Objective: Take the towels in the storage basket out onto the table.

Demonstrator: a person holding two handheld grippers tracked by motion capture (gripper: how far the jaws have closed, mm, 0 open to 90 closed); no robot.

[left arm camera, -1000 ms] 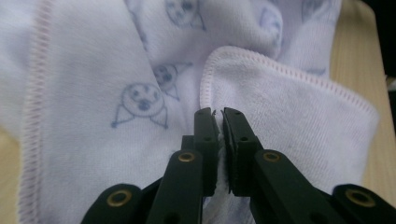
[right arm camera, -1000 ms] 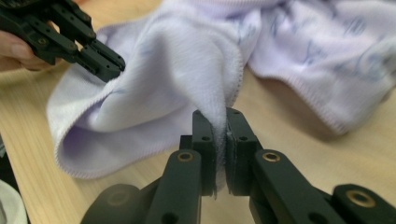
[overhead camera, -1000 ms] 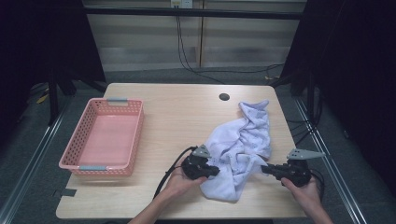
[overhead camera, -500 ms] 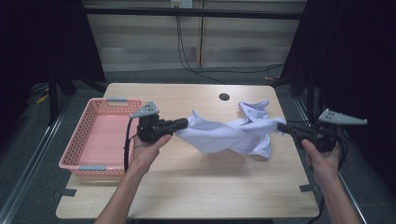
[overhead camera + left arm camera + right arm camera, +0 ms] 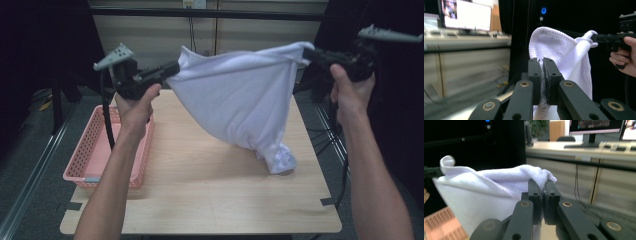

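Wooden table (image 5: 200, 200) below, pink basket (image 5: 90, 160) at its 9 o'clock edge. White towel (image 5: 240, 100) held stretched in the air above the tabletop, lowest corner sagging to the wood at 4 o'clock. Left gripper (image 5: 172, 68) clamped tight on the towel's 10 o'clock corner, right gripper (image 5: 306, 51) clamped tight on the 2 o'clock corner.

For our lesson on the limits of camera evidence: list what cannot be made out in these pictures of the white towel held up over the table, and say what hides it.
- High view: the table behind the towel is hidden by the hanging cloth.
- High view: the pink basket is partly covered by the left forearm.
- Left gripper view: the towel's lower end is cut off by the jaws and the bottom edge.
- Right gripper view: the background desks are blurred.
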